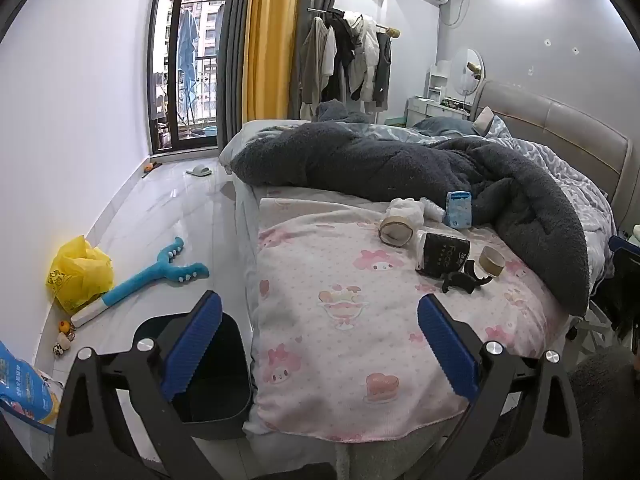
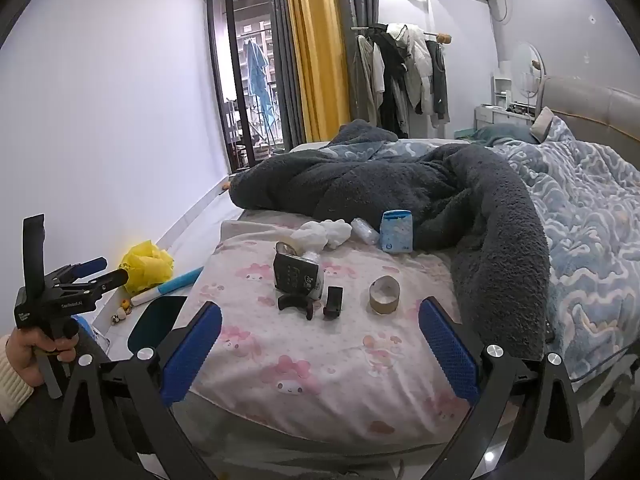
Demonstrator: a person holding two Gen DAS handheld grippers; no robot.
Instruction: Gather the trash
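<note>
I have both tools spread wide and empty: the left gripper (image 1: 320,344) hangs over the bed's near left edge, straddling the black bin (image 1: 216,376) on the floor and the pink blanket (image 1: 340,320); the right gripper (image 2: 320,344) sits over the near edge, aimed at the litter mid-bed. Going left to right, the trash is a tape roll (image 1: 396,230), white tissue (image 2: 320,234), a black packet (image 2: 296,274), dark plastic clips (image 2: 334,302), a cardboard ring (image 2: 384,290) and a blue tissue pack (image 2: 396,232) by the grey blanket (image 2: 400,184). I'd take the ring first with the right, pinching across its wall, though it may crush. The bin, probably unlined, stands against the bed's left side. Beyond it are pale tiles and a yellow bag (image 1: 78,272).
</note>
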